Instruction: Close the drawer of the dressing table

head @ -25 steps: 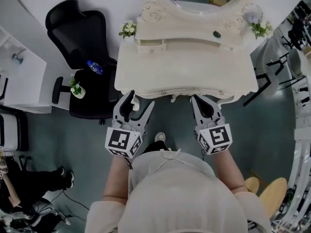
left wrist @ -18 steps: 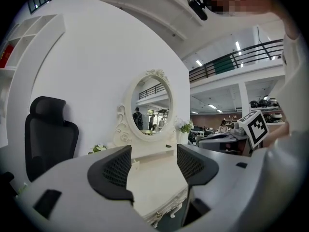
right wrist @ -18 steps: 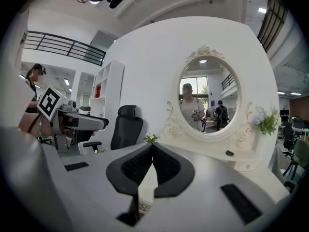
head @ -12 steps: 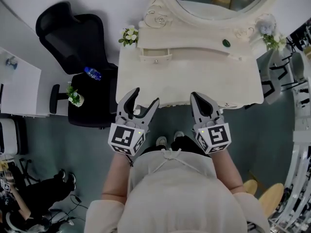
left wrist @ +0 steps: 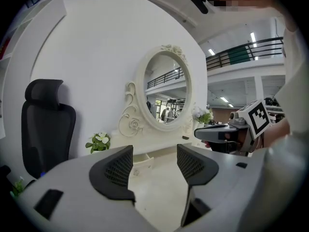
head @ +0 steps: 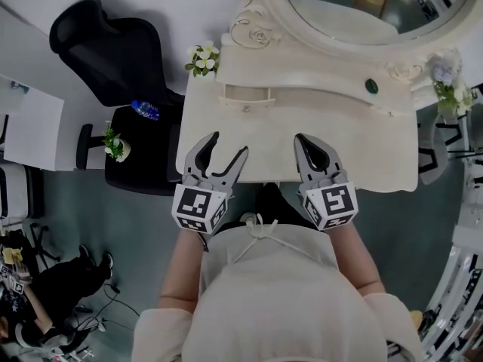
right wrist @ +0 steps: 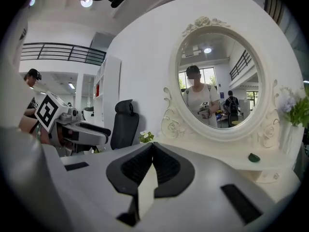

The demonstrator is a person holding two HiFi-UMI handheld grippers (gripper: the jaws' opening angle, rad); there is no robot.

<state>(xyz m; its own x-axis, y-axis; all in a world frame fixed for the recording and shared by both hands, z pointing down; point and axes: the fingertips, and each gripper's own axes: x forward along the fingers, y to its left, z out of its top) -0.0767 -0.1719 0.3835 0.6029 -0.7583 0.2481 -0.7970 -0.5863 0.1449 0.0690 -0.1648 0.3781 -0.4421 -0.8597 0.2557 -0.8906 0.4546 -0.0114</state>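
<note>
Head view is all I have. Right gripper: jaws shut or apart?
Observer: Right gripper, in its own view: jaws pressed together, nothing between them.
Operator: Left?
Observer: Left gripper: jaws apart, empty. The small drawer shows through the gap.
Operator: Drawer shut?
Observer: No. From that low angle its front stands out from the shelf.

The worktop (head: 302,123) is showing smooth cream paint with a soft sheen; the mirror (head: 362,10) is gleaming glossy; the chair (head: 106,44) is looking matt black; the left gripper (left wrist: 153,166) is showing matt grey plastic, its pads (left wrist: 119,168) finely ridged.
</note>
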